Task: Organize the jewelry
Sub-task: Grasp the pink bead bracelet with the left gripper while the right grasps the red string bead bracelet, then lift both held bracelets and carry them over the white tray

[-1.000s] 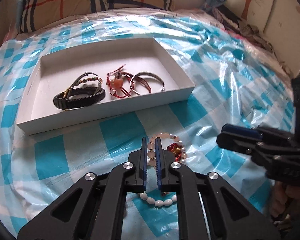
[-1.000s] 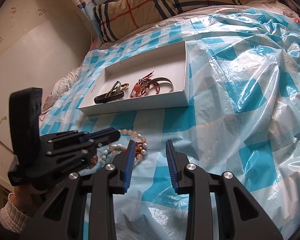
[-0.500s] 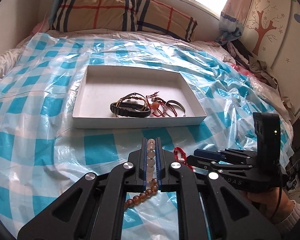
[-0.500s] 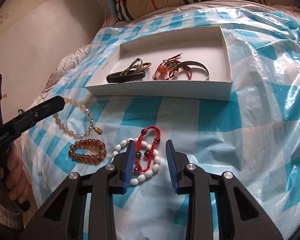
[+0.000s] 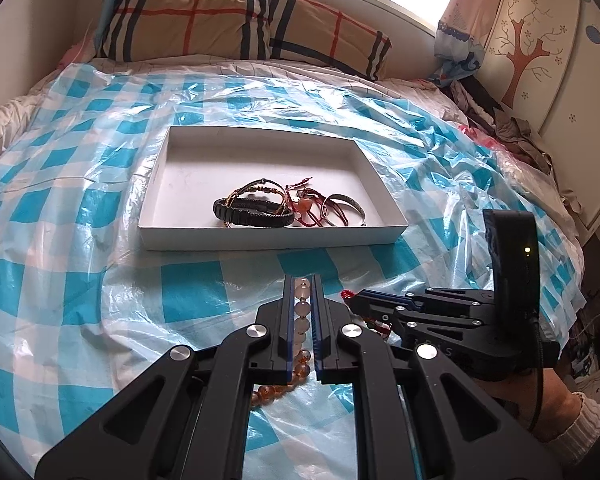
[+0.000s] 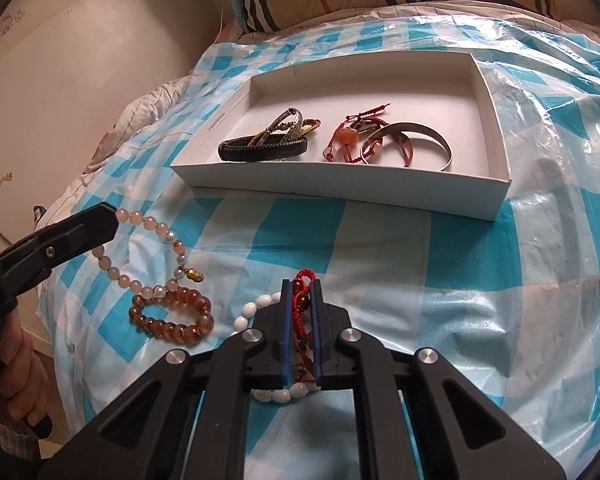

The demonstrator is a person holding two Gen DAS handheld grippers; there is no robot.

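Gripping pink bead bracelet, left gripper jaws clamped, lifted over sheet. Right gripper jaws pinch red cord bracelet atop white bead bracelet. Box beyond w/ bangles.

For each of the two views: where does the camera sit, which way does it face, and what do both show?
Left wrist: behind the left tongs, shut on the pink bead bracelet, facing the white box and pillows; right tongs at right.
Right wrist: behind the right tongs, shut on the red cord bracelet, facing the box; left hand at left.
Shared: box, amber bracelet.
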